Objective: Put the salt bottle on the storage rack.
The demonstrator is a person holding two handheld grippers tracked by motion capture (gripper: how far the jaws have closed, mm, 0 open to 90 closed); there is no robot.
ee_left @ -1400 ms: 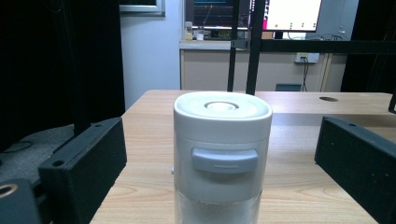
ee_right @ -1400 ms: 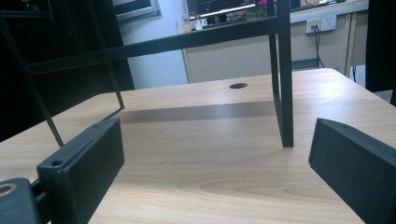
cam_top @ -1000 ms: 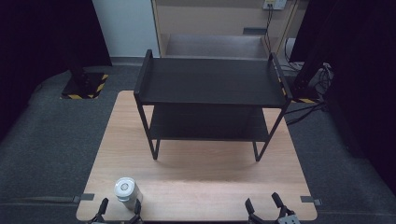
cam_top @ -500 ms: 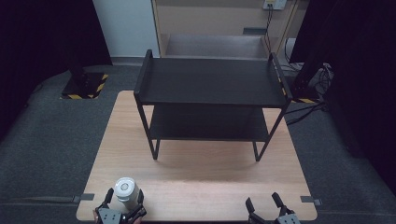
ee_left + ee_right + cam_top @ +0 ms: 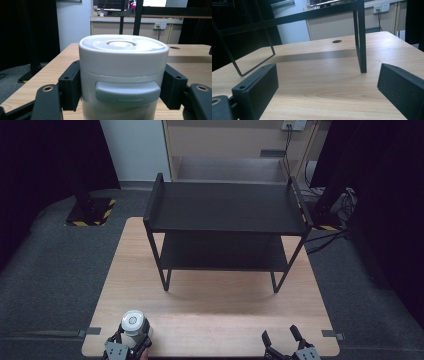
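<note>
A white round container (image 5: 134, 321) with a grey lid tab stands upright near the front left corner of the wooden table (image 5: 215, 305). My left gripper (image 5: 134, 336) has just been closing its jaws, and now both pads press on the sides of the container (image 5: 122, 75). In the left gripper view the black pads (image 5: 71, 87) sit tight against its body. My right gripper (image 5: 280, 335) rests at the front right edge, open, with bare table between its jaws (image 5: 327, 87).
A black two-tier metal rack (image 5: 227, 207) stands on the far half of the table; one of its legs (image 5: 360, 37) rises ahead of the right gripper. Dark floor surrounds the table, and a beige cabinet (image 5: 230, 150) is behind.
The left gripper moved forward around the white container and its jaws closed on it. The right gripper stayed where it was.
</note>
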